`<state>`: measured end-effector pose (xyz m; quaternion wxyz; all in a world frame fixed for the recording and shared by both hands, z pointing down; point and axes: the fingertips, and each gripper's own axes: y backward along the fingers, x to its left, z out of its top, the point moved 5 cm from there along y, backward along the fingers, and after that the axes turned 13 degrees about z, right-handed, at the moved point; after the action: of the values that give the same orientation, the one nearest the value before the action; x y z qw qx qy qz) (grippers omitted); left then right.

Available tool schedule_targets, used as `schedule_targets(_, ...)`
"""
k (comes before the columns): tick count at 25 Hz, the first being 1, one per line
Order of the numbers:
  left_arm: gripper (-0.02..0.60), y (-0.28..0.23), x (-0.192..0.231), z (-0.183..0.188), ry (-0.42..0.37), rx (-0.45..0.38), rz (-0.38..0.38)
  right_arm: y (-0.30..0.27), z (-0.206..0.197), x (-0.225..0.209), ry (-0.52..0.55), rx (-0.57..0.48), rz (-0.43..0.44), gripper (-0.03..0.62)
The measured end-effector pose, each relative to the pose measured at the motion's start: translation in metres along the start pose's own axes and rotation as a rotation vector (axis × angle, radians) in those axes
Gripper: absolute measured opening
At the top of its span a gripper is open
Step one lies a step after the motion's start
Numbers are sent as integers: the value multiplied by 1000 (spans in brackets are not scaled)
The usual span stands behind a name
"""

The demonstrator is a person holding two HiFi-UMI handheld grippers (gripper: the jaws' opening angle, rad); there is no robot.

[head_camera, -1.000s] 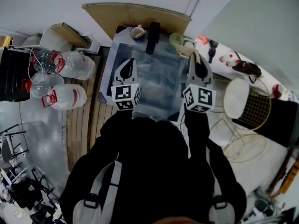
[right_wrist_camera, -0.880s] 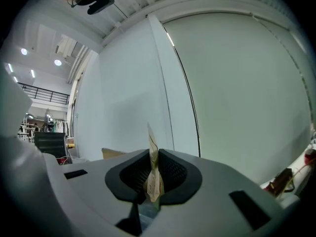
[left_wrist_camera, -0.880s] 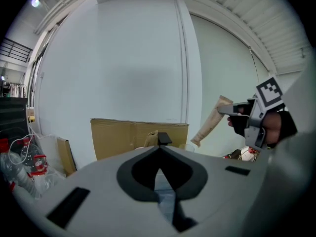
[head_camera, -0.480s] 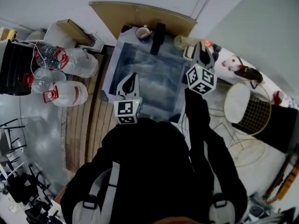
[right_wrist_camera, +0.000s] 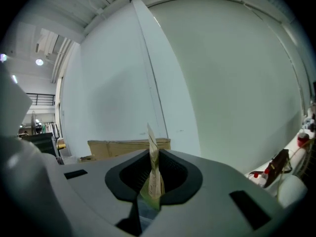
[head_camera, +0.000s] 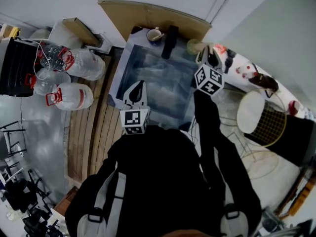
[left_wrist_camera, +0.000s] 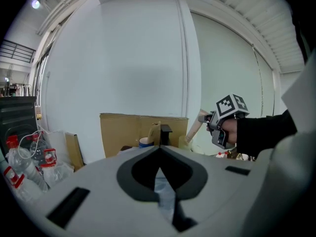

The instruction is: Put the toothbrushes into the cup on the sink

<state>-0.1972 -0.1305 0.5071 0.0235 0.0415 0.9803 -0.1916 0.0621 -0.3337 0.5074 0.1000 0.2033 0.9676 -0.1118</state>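
Carrying: right gripper [head_camera: 208, 57] has its jaws drawn in narrow on a wrapped toothbrush [right_wrist_camera: 153, 174]. The tan paper pack stands upright between the pads and pokes out past the tips.
Left tool: left gripper [left_wrist_camera: 159, 152] has its jaws fully together with nothing in them.
Change, right: a second ago this gripper hung over the near right part of the sink [head_camera: 116, 83]. It has since gone forward to the far right corner, and the grip on the pack has not altered.
Change, left: it has drawn back a little towards the person and now sits over the near edge of the basin.
Cup, from the right tool: green cup [head_camera: 192, 46] stands just ahead and slightly left of the jaw tips. From the left gripper view the free end of the pack slants towards its mouth. Whether it is over the rim I cannot tell.
Other vessel: blue mug [head_camera: 155, 35] is further left of the right tool, beyond a dark upright fitting [head_camera: 171, 35]. Something pale already stands in it.
Judgement, target: the green cup looks to be the one meant, but I am not certain of that.
Judgement, progress: carry nearly done, drop not yet made.
Judgement, next: bring the pack's end over the mouth, tip it steeper, then open.
Risk: a light cup could tip if the pack knocks its rim.
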Motion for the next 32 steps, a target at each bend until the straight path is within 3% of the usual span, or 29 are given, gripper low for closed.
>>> schedule_targets(9,2,2,8,-3,2,0,16,-15,-28,-3,69,146,1,44)
schedule_targets(12,2,2,8,-3,3,0,10,-17,-27,-1,89,165,31,129)
schedule_targets(22,2,4,-11,-1,-7,-8,-52,14,2,4,146,102,39,153)
schedule_targets(32,2,9,-41,15,-26,-53,-150,92,3,28,148,66,109,152)
